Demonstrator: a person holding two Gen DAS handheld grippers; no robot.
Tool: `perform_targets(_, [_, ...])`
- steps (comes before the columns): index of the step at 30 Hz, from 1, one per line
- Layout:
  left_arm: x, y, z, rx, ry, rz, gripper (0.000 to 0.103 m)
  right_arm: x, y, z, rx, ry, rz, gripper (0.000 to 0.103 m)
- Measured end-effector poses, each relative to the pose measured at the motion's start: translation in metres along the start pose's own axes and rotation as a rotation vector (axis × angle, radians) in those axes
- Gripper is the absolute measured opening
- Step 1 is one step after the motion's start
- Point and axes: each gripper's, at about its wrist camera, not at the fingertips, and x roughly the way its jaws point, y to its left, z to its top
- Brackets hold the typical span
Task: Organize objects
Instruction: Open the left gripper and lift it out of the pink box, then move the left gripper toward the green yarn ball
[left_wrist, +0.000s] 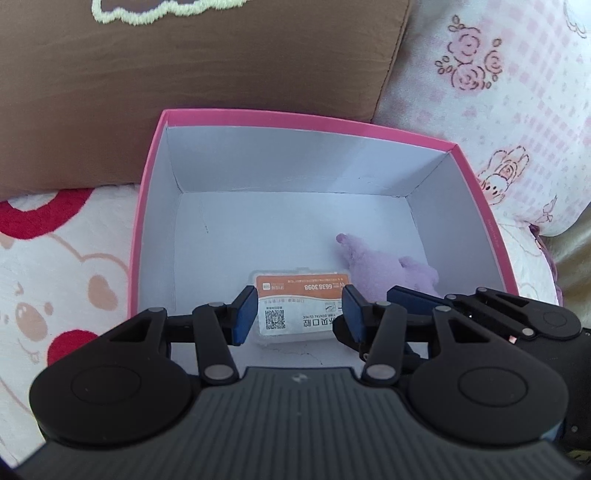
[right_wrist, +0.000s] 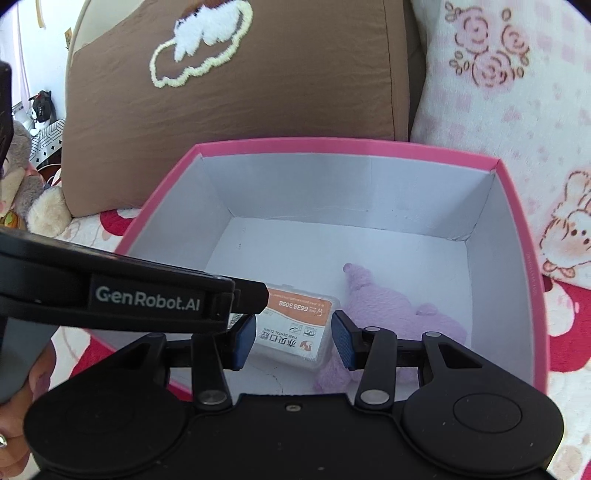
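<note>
Plastic case (left_wrist: 298, 306) & purple plush (left_wrist: 391, 271) already in pink box (left_wrist: 146, 206), near-right — both grippers, left (left_wrist: 299, 314) & right (right_wrist: 293, 341), parted, empty; anything left unseen.

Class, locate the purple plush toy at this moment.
In both wrist views the purple plush toy lies on the floor of the pink box, near its right wall, beside the orange-labelled plastic case.

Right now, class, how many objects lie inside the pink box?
2. A clear plastic case with an orange label lies near the front of the pink box; a purple plush toy lies just right of it. The grippers may hide others.
</note>
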Motion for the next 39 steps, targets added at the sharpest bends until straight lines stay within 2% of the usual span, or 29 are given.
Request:
perform_targets(9, [-0.034,-0.013,-0.004,0.049,0.006,0.036,0.048,-0.044,0.009,-0.001,0.009,-0.030,-0.016,0.050])
perform_targets(21, [-0.098,-0.038,-0.007,0.107,0.023,0.038,0.050,-0.110,0.018,-0.006,-0.019,-0.042,-0.050,0.051])
perform_targets(31, [-0.157,-0.053,-0.016,0.158,0.033,0.013,0.051,-0.165,0.022,-0.007,0.000,-0.053,-0.046,0.055])
perform_targets(39, [-0.194,-0.063,-0.028,0.191,0.009,-0.009,0.059,-0.198,0.030,-0.013,-0.009,-0.060,-0.045,0.064])
